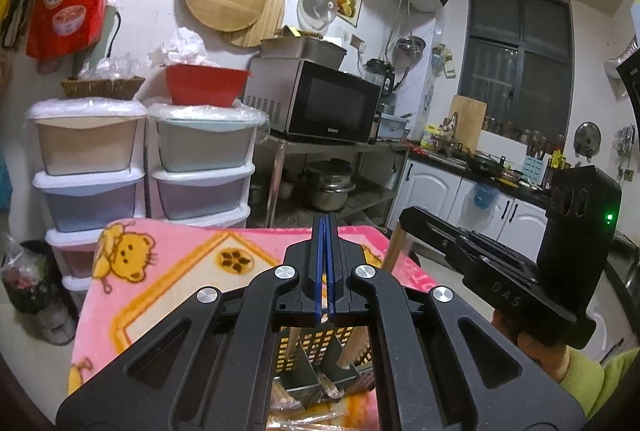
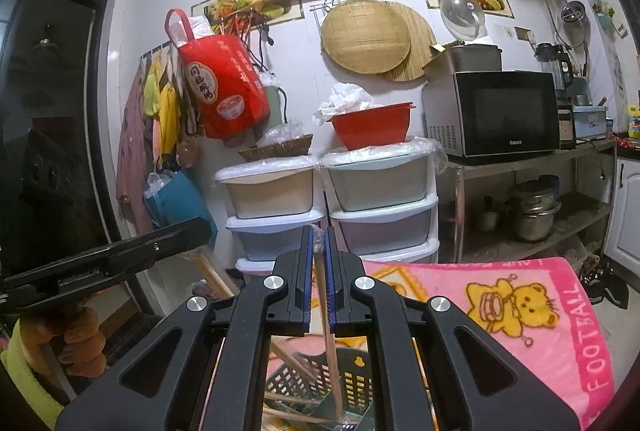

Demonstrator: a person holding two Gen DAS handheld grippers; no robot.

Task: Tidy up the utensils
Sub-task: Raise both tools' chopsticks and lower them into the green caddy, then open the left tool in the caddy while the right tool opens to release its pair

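At the far left of the scene, behind the pink blanket (image 1: 168,271) that covers the surface, stand two stacks of plastic drawers (image 1: 88,167), with a red bowl (image 1: 206,83) on the second stack. More to the right a black microwave (image 1: 320,103) sits on a metal shelf.

The left gripper (image 1: 325,219) points almost level over the blanket. Its jaws are pressed together, blue pad against blue pad, and nothing is between them. Under this gripper, seen through its frame, is the utensil basket (image 1: 320,347), a perforated holder with dividers inside. Some wooden chopstick ends lean in its compartments.

Further to the right is the right gripper (image 2: 319,231). Its jaws are pinching one wooden chopstick (image 2: 330,331) near the top end. The chopstick hangs down steeply from the pads, and its lower tip is inside the basket (image 2: 304,379), close to a divider. Other chopsticks lie tilted in the same basket; I cannot tell exactly which compartment holds which one.

In the left wrist view the right gripper shows from the side at the right edge, above a light green sleeve (image 1: 592,379).
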